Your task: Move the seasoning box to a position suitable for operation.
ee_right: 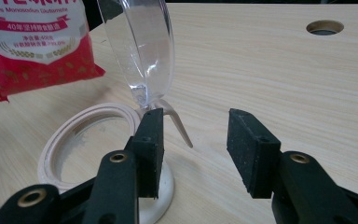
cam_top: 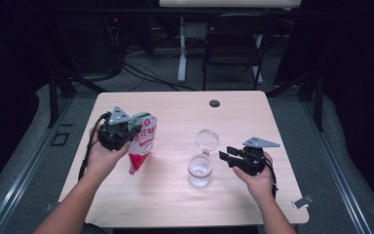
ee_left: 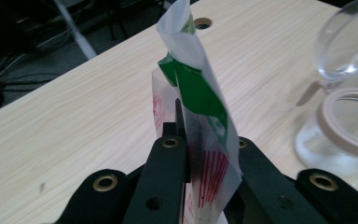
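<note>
The pouch (ee_right: 37, 42) is cut off by the right gripper view's edge

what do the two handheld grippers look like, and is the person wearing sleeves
Both the left gripper and the right gripper are black with two jaws, brass-ringed holes, and a grey three-cornered plate on top. A black cable trails from each. The forearms are bare, with no sleeves.

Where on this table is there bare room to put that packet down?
The far half of the table, between the packet and the round hole, is bare, as is the near edge below the jar. The middle is crowded: open jar, lid up, right tool beside it.
</note>
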`<state>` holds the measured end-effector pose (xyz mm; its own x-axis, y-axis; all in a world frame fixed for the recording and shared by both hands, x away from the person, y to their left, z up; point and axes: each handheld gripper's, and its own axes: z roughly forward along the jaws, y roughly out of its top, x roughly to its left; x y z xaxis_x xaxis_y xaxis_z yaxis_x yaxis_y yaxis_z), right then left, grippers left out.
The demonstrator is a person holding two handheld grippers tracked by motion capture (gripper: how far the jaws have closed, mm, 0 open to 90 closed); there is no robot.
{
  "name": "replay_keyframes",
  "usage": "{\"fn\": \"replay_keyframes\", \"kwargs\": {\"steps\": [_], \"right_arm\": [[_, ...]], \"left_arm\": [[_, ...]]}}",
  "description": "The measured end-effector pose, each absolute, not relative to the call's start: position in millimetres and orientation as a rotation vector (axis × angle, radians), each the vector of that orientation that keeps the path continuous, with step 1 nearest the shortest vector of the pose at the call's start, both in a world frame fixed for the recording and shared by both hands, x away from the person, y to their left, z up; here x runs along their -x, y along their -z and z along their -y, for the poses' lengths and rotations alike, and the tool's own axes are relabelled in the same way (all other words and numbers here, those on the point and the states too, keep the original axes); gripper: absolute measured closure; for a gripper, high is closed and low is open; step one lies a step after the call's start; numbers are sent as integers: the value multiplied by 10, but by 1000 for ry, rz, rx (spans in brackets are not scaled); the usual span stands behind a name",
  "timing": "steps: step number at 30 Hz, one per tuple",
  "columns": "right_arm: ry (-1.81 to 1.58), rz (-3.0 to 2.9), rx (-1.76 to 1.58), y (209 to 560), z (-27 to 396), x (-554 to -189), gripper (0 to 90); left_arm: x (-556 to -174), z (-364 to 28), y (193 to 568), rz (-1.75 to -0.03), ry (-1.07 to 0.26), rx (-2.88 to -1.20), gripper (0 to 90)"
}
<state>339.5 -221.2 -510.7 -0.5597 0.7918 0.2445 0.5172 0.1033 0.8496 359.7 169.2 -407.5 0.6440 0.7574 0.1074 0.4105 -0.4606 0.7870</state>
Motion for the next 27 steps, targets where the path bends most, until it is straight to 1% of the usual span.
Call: {"fn": "replay_keyframes", "kwargs": {"steps": [5, 10, 11, 14, 18, 25, 26, 27], "right_arm": [[-1443, -2109, -1299, 5102, 2221, -3395, 563], [-1442, -2109, -1294, 5091, 2229, -3392, 563], [-1442, -2109, -1294, 5091, 2229, -3392, 563], [-1442, -2109, -1285, 5076, 2224, -3386, 560], [-1456, -2089, -1249, 5006, 2202, -3354, 561], [-1464, -2109, -1141, 4864, 2153, -3284, 588], [-1454, -2125, -1134, 4831, 2121, -3259, 620], [-1454, -2125, -1134, 4831, 2121, -3259, 620]], "left_arm": [[-3551, -1519, 4124, -847, -568, -2127, 900], [-3462, -1346, 4251, -784, -528, -2135, 900], [-3462, -1346, 4251, -784, -528, -2135, 900], [-3380, -1304, 4361, -761, -474, -2119, 900], [-3279, -1286, 4459, -737, -460, -2105, 900], [-3178, -1284, 4613, -734, -437, -2114, 897], [-3160, -1293, 4671, -739, -419, -2106, 895], [-3160, -1293, 4671, -739, -419, -2106, 893]]}}
